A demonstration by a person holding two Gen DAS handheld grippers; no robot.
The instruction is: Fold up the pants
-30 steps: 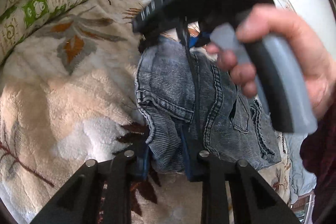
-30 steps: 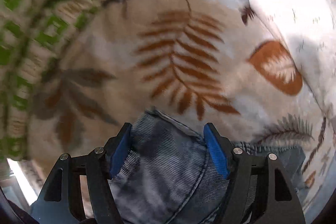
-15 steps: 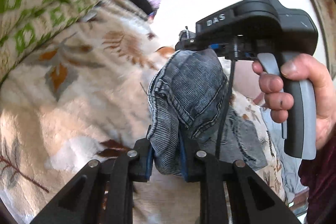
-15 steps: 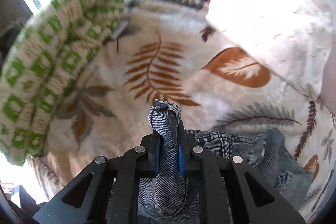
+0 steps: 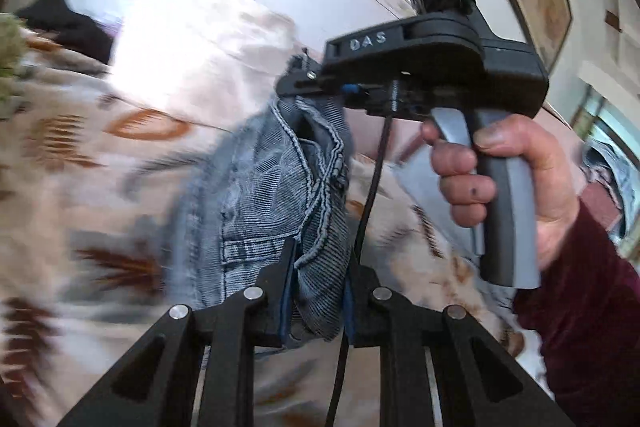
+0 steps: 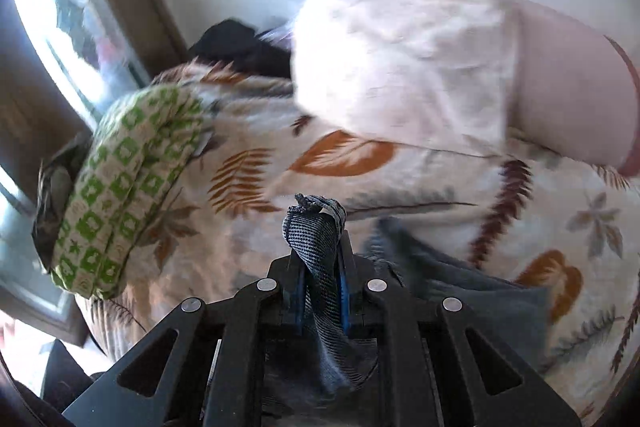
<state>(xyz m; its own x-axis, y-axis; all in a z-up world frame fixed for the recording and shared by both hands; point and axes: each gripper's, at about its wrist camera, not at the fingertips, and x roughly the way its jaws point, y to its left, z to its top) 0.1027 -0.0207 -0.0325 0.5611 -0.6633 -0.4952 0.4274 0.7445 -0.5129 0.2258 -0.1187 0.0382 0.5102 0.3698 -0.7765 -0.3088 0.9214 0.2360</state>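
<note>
The grey-blue denim pants (image 5: 276, 195) hang lifted between my two grippers above a leaf-print blanket (image 5: 80, 155). My left gripper (image 5: 316, 291) is shut on a bunched fold of the pants. My right gripper (image 6: 320, 279) is shut on another edge of the pants (image 6: 316, 239), which sticks up between its blue pads. In the left wrist view the right gripper (image 5: 304, 87) shows from the side, held by a hand, clamping the top of the cloth. More denim (image 6: 472, 291) trails down to the right below it.
A green-and-white patterned quilt roll (image 6: 120, 187) lies at the left. A white pillow (image 6: 400, 59) and a pink bolster (image 6: 572, 99) lie at the back. Dark clothes (image 6: 240, 51) sit behind the blanket. A window (image 6: 60, 27) is at the far left.
Both grippers have risen with the pants, lifting the cloth off the blanket. The right gripper was open a second ago and has shut on the pants.
</note>
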